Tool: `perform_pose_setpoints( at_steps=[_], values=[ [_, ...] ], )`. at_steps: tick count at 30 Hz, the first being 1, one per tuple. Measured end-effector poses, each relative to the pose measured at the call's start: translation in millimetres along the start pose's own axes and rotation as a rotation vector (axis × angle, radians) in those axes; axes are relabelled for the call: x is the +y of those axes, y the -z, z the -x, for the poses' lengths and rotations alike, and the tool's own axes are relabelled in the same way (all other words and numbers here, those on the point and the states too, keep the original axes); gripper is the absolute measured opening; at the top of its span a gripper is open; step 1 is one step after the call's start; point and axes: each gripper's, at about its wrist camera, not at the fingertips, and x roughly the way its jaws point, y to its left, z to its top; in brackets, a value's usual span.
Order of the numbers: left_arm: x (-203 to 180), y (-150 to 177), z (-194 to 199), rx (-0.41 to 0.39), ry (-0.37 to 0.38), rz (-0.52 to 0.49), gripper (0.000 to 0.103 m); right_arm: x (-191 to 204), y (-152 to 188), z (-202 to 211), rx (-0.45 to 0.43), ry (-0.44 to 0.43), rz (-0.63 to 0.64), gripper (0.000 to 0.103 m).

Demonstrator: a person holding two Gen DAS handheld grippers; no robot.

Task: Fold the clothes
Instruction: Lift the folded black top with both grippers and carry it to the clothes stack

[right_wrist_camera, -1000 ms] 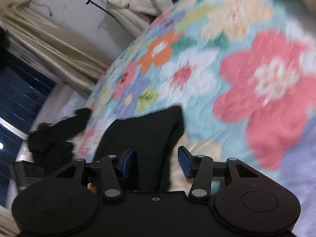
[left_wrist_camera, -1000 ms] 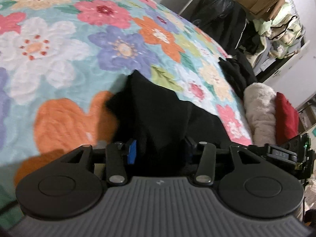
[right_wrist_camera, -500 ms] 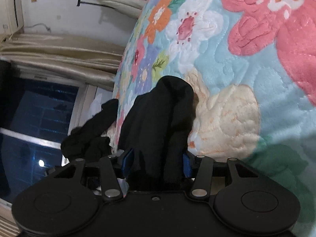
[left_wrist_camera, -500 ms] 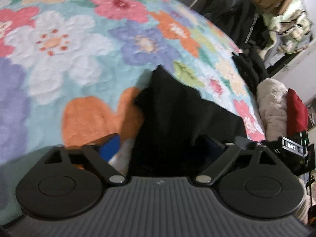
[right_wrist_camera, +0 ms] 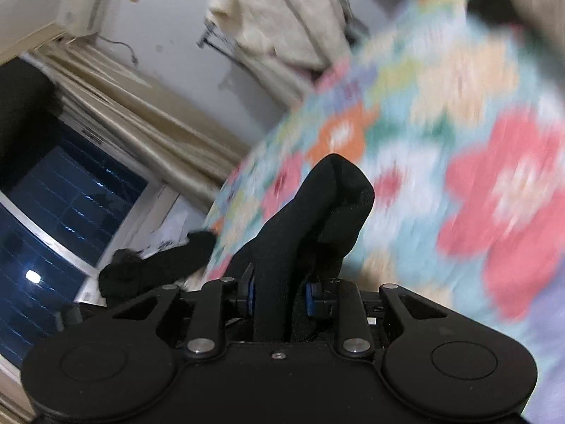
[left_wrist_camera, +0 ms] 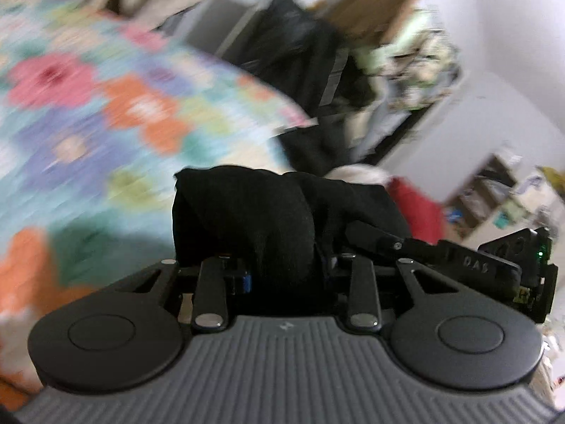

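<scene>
The black garment (left_wrist_camera: 268, 212) is soft, matte and bunched into thick folds, raised off the flowered bedspread (left_wrist_camera: 106, 106), which is blurred behind it. The left tongs (left_wrist_camera: 286, 275) have just closed and now clench one bundled end between their blue pads. The right tongs (right_wrist_camera: 279, 293) have likewise just closed, gripping a rounded, doubled-over fold (right_wrist_camera: 317, 212) that sticks up past the fingers. More dark clothes (right_wrist_camera: 155, 265) lie near the window (right_wrist_camera: 53, 212).

Black garment (left_wrist_camera: 268, 212) bunched, lifted above floral bedspread (left_wrist_camera: 106, 113).
</scene>
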Motion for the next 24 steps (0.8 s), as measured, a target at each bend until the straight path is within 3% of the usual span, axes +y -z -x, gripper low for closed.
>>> perform_pose_setpoints(
  at_steps=[2,4,9,11,13,16,20,24],
  values=[
    [-31,-13,-14,-0.013,0.068,-0.046,0.031,26,-17,31,-0.067,0.082,0.138,0.028],
    [-59,-27,-33,-0.010,0.137,-0.087,0.031,45,-32,67,-0.132,0.107,0.218,0.028],
    [-109,-51,-113,0.067,0.315,-0.125,0.031,52,-77,165,-0.298,0.161,0.285,0.028],
    [-119,-49,-160,0.114,0.336,-0.134,0.031,40,-95,197,-0.351,0.197,0.283,0.028],
    [-122,-38,-210,0.192,0.308,-0.145,0.031,17,-114,230,-0.386,0.241,0.264,0.028],
    [-123,-2,-279,0.335,0.198,-0.214,0.032,-32,-126,253,-0.383,0.358,0.189,0.029],
    [-137,28,-292,0.339,0.142,-0.367,0.034,-118,-116,259,-0.333,0.553,0.038,0.031],
    [-150,18,-264,0.273,0.119,-0.451,0.035,-165,-100,266,-0.366,0.438,-0.111,0.033]
  ],
)
